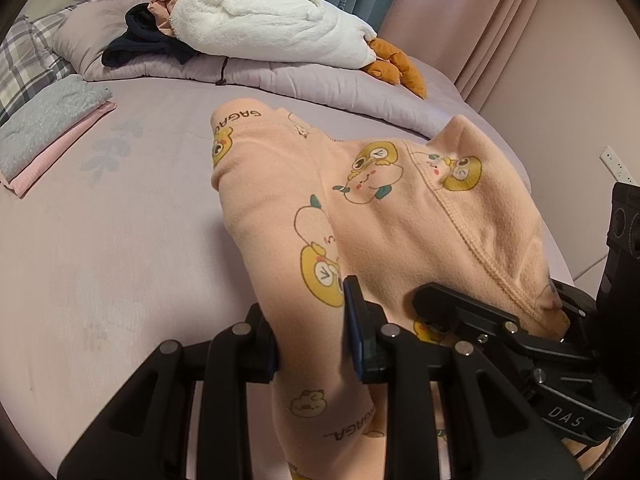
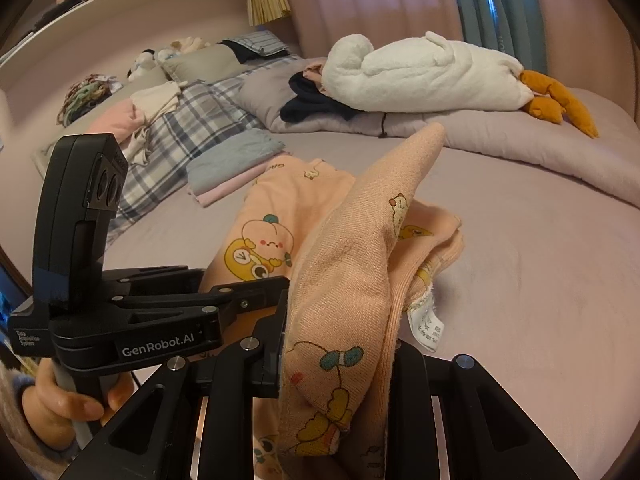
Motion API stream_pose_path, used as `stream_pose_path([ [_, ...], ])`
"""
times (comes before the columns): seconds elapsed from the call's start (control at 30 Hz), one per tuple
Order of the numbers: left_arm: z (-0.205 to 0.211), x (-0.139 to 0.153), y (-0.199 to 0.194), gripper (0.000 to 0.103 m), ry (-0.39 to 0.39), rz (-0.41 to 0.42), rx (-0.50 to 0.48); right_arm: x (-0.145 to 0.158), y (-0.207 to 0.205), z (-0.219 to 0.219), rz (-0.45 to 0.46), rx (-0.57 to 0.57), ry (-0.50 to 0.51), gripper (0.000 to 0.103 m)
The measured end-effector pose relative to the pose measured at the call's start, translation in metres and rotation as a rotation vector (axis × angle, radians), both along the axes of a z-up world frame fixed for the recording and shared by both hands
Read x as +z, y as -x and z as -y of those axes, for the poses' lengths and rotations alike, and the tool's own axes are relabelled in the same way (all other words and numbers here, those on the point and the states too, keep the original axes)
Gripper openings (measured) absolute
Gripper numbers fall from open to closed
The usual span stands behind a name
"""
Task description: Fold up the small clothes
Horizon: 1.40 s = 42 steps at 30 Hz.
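The left gripper (image 1: 314, 328) has its jaws closed on one edge of the peach printed garment (image 1: 384, 208), and the right gripper (image 2: 336, 360) pinches a bunched fold of the same cloth close beside it, so the near part hangs lifted while the far part lies on the lilac bedsheet (image 1: 120, 240). To fold well, I judge both grips should hold firm and travel together, level, carrying the near edge over the far part so edges meet squarely. The folded stack (image 1: 44, 132) at far left suggests where it belongs afterwards.
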State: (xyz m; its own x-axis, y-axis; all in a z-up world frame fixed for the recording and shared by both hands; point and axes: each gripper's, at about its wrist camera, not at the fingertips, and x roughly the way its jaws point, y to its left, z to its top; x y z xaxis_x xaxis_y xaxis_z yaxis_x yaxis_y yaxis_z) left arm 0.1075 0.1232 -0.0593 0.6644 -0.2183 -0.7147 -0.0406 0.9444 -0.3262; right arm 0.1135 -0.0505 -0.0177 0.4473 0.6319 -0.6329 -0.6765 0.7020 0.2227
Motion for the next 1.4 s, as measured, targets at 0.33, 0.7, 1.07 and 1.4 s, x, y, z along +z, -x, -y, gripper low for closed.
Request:
stream_pose_path([
  [0.33, -0.003, -0.002, -0.013, 0.026, -0.020, 0.006, -0.002, 0.000, -0.002, 0.001, 0.000, 0.003, -0.001, 0.027],
  [0.7, -0.003, -0.003, -0.021, 0.026, -0.053, 0.022, 0.000, -0.002, -0.004, -0.002, 0.003, 0.003, -0.007, 0.027],
  [1.07, -0.002, -0.005, -0.028, 0.026, -0.091, 0.039, 0.000, -0.004, -0.004, -0.005, 0.013, -0.002, -0.003, 0.027],
  [1.4, -0.007, -0.011, -0.039, 0.026, -0.094, 0.029, 0.004, -0.008, -0.011, -0.013, 0.011, -0.010, 0.008, 0.027],
])
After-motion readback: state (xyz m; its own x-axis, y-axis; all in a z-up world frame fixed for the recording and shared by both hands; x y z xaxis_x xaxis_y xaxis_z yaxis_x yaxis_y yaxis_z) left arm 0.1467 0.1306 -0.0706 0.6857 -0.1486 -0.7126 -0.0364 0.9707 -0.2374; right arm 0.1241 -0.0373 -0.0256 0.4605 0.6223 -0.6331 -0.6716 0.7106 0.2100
